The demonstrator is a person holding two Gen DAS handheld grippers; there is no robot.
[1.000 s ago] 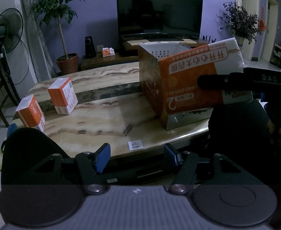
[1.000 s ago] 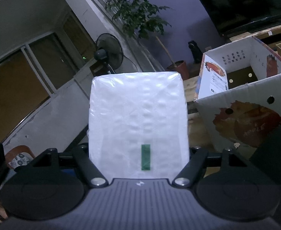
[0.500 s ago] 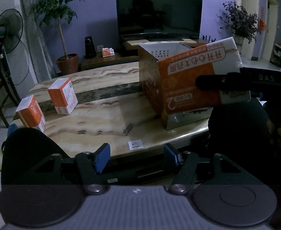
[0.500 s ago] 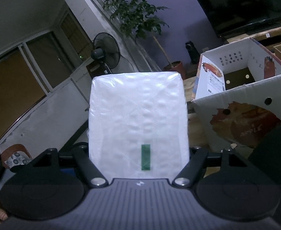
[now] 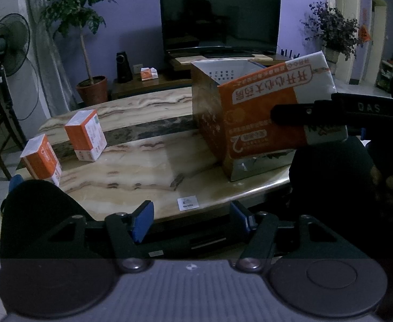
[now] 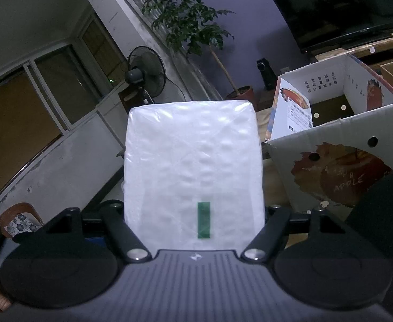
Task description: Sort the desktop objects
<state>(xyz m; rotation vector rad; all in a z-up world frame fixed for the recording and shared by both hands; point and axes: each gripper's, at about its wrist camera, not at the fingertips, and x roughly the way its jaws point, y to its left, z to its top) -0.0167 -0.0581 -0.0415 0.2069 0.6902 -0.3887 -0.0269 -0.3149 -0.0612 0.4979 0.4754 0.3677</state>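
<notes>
1. Spanning most of the left wrist view, the marble-patterned desk (image 5: 148,166) carries the task's things; a small white label (image 5: 187,203) lies near its front edge
2. An open cardboard box (image 5: 207,112) printed with apples stands on the desk's right part; in the right wrist view its top is open and its inside (image 6: 333,107) looks dark
3. An orange-and-white tissue pack (image 5: 274,107) is held off the desk, in front of the box's near side; the right wrist view shows its plain white face with a green strip (image 6: 193,177)
4. The right gripper (image 6: 193,214) has its jaws closed on this pack, one at each side; in the left wrist view one black finger (image 5: 303,114) lies across the pack's face
5. The left gripper (image 5: 192,218) hangs at the desk's front edge, blue-padded jaws apart and nothing between them
6. Two smaller orange-and-white packs stand at the desk's left: one further in (image 5: 86,135), one at the near-left corner (image 5: 42,161), close but apart
</notes>
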